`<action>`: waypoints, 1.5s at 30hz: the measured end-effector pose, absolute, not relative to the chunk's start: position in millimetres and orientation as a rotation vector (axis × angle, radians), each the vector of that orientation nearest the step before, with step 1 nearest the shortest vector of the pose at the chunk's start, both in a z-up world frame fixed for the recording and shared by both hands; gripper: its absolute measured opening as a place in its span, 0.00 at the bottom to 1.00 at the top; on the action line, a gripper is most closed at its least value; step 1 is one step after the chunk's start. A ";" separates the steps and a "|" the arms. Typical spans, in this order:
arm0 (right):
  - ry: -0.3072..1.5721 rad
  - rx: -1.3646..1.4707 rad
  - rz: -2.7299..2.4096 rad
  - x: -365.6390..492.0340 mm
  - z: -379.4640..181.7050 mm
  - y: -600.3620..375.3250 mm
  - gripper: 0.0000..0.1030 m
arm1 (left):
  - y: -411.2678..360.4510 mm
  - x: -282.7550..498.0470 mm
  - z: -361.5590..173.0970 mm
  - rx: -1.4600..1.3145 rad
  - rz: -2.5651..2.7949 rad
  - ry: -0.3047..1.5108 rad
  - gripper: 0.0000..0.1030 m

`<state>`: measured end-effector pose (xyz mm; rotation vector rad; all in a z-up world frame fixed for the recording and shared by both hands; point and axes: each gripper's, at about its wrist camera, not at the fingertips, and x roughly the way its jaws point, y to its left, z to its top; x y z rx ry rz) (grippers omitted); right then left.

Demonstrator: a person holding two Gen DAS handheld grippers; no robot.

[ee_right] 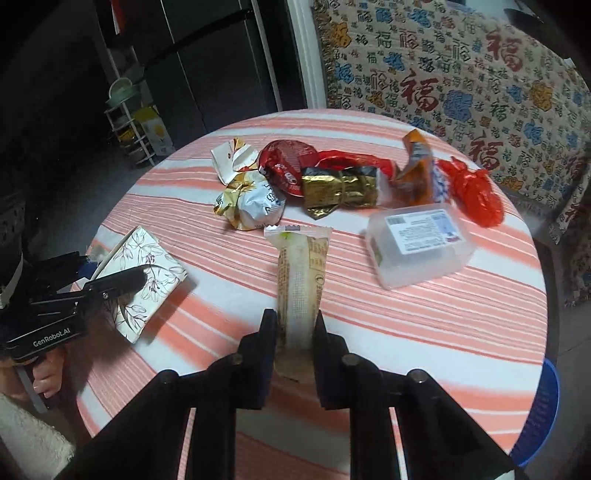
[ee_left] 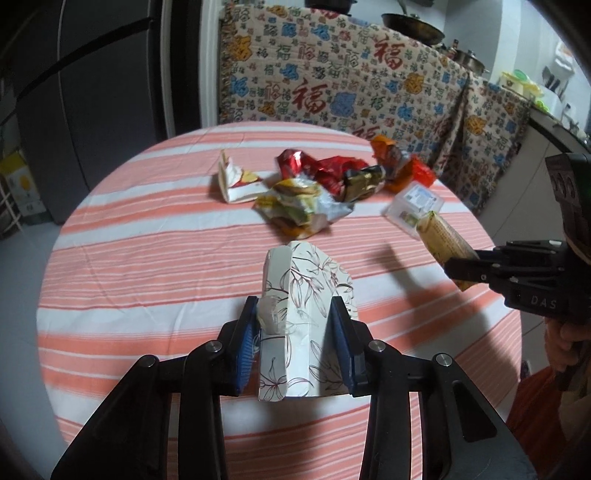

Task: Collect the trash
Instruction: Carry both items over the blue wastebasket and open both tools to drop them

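My left gripper (ee_left: pixel 293 314) is shut on a white floral-print carton (ee_left: pixel 306 295) and holds it above the round striped table (ee_left: pixel 147 240); the carton also shows in the right wrist view (ee_right: pixel 147 273). My right gripper (ee_right: pixel 293 321) is shut on a long beige snack wrapper (ee_right: pixel 301 273), also seen in the left wrist view (ee_left: pixel 443 240). A pile of crumpled wrappers (ee_right: pixel 314 177) lies at the far side of the table, with a clear plastic box (ee_right: pixel 417 243) and a red plastic bag (ee_right: pixel 472 188) to its right.
A patterned cloth (ee_left: pixel 351 74) covers furniture behind the table. A dark fridge (ee_left: pixel 92 92) stands at the back left. A blue round object (ee_right: pixel 543 406) sits low at the right, beside the table edge. Pots (ee_left: pixel 413 26) rest on top of the covered furniture.
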<state>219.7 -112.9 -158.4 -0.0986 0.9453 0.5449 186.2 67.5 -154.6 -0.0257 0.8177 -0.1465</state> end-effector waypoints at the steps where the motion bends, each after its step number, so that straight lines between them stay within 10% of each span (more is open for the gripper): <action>1: 0.943 -0.094 0.541 217.2 -156.4 -117.1 0.18 | 62.5 185.1 -151.9 -0.020 -0.153 0.813 0.37; 45: 0.874 0.111 0.014 180.0 -139.7 -426.9 0.18 | -264.9 226.2 -121.5 0.156 -0.659 0.790 0.37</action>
